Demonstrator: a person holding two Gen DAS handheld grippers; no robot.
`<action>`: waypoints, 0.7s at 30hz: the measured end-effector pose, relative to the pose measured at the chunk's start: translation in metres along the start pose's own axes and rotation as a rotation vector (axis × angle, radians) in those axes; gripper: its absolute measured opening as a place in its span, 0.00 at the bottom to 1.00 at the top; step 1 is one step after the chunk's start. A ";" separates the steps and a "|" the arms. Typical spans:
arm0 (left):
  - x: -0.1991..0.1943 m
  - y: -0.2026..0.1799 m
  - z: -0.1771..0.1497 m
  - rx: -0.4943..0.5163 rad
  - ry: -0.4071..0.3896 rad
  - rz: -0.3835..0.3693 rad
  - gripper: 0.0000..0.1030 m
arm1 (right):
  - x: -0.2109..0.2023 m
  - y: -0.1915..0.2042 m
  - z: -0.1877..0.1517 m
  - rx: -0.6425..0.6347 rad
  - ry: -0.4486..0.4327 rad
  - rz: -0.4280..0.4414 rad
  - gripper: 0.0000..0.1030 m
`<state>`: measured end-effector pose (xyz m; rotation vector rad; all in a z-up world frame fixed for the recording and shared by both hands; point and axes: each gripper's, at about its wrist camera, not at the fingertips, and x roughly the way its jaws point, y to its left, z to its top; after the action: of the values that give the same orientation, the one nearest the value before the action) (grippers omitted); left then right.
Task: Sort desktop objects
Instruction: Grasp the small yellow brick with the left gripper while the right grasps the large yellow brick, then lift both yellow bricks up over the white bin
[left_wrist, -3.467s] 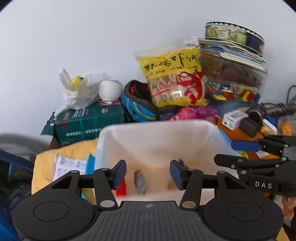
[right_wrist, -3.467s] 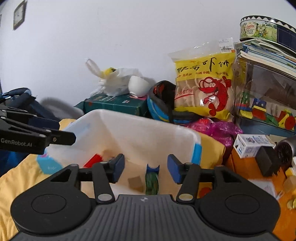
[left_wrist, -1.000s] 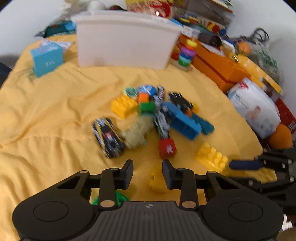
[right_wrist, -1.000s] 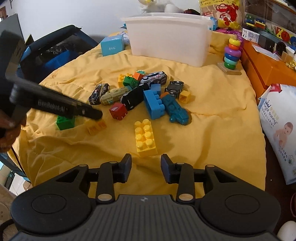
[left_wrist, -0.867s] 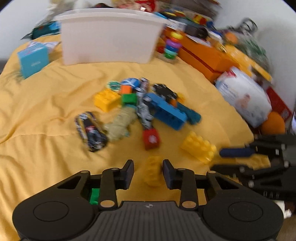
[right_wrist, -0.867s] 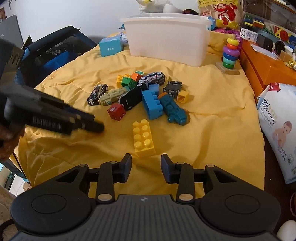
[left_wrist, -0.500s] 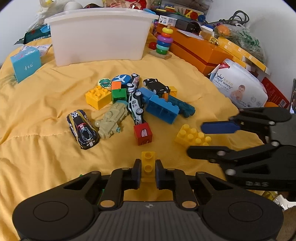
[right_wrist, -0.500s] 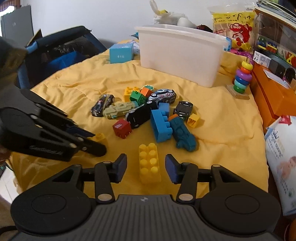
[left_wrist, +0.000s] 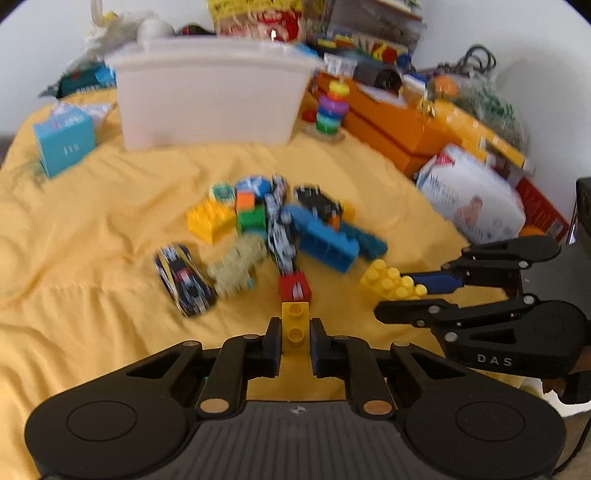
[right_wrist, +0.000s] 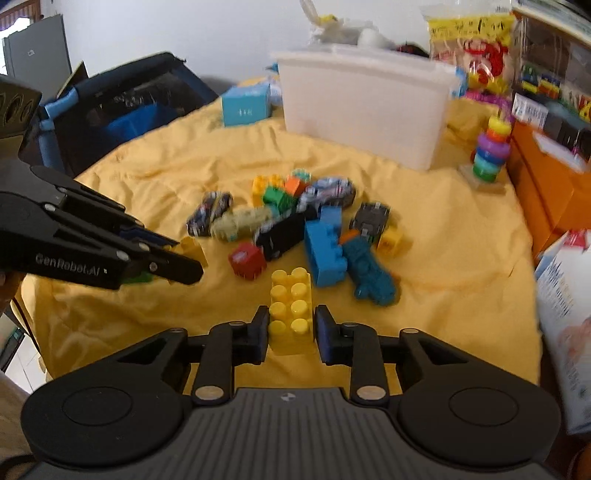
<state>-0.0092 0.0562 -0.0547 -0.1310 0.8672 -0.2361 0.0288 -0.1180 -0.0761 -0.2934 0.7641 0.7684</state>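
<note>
The left gripper (left_wrist: 294, 343) was clamped on a small yellow brick (left_wrist: 295, 325); the right gripper (right_wrist: 290, 332) straddled a long yellow brick (right_wrist: 290, 306) on the yellow cloth (right_wrist: 443, 295), pads apparently just touching; squeezing squarely seemed wise before carrying both to the white bin (right_wrist: 364, 110).

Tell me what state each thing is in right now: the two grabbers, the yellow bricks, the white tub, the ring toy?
Left gripper: shut on the small yellow brick.
Right gripper: fingers at either side of the large yellow brick, which lies on the yellow cloth; full contact unclear.
White tub: upright, no lid, contents hidden.
Ring toy: upright, rings stacked on its peg.
Toy pile: loose on the cloth, unsorted.
</note>
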 end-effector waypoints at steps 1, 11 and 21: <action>-0.005 0.000 0.004 -0.002 -0.015 0.003 0.17 | -0.005 -0.001 0.004 -0.003 -0.016 -0.010 0.28; -0.028 0.015 0.065 0.063 -0.145 0.055 0.17 | -0.018 -0.032 0.056 -0.024 -0.155 -0.063 0.28; -0.042 0.035 0.179 0.141 -0.345 0.161 0.17 | -0.009 -0.071 0.144 -0.072 -0.328 -0.136 0.28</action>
<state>0.1079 0.1039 0.0837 0.0296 0.5129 -0.1182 0.1492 -0.0997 0.0287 -0.2723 0.4036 0.6935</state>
